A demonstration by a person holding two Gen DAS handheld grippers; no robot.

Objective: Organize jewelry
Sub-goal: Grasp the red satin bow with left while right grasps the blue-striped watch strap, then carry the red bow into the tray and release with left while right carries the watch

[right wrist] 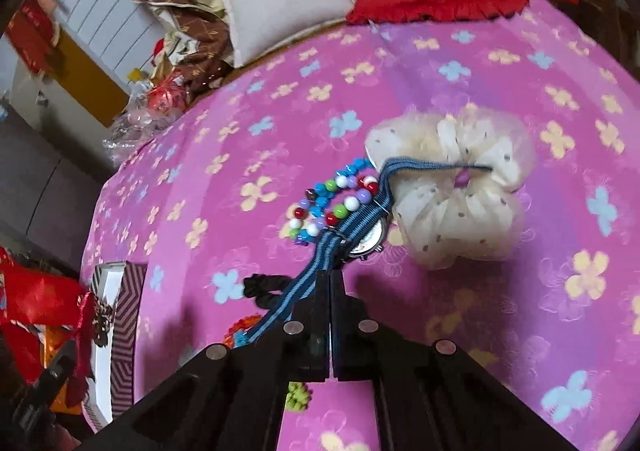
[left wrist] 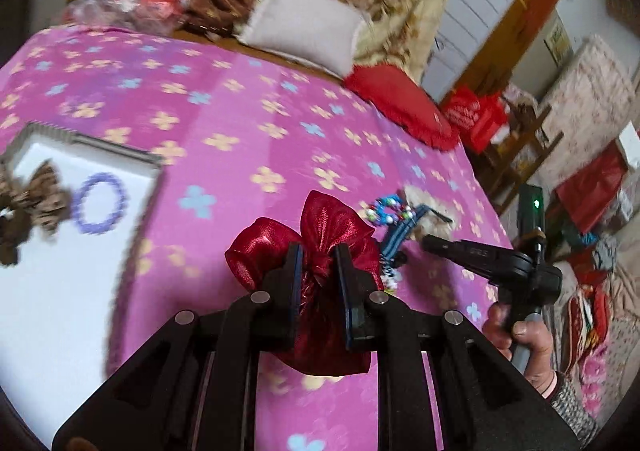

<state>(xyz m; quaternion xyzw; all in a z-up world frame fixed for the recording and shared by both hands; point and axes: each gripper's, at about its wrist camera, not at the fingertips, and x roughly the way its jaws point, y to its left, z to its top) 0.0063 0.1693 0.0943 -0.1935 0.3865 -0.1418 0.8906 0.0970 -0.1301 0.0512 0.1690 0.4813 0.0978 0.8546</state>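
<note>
Sorting is only partly done, I'd say: the white tray [left wrist: 48,291] at the left of the left wrist view already holds a purple bead bracelet [left wrist: 99,206] and a brown scrunchie [left wrist: 30,207]. Left gripper [left wrist: 318,265] is clamped on the red satin pouch [left wrist: 320,227], mid-frame. Right gripper [right wrist: 330,279] is pinched on the blue striped watch [right wrist: 360,239] strap. Colourful bead bracelet [right wrist: 332,207] and cream scrunchie [right wrist: 460,187] are left on the pink bedspread [right wrist: 440,71].

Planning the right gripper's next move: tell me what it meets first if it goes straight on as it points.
The right gripper, shut, apparently on the striped strap, points down at the bed. Just ahead lies the watch, then the cream scrunchie; depth is unclear.
</note>
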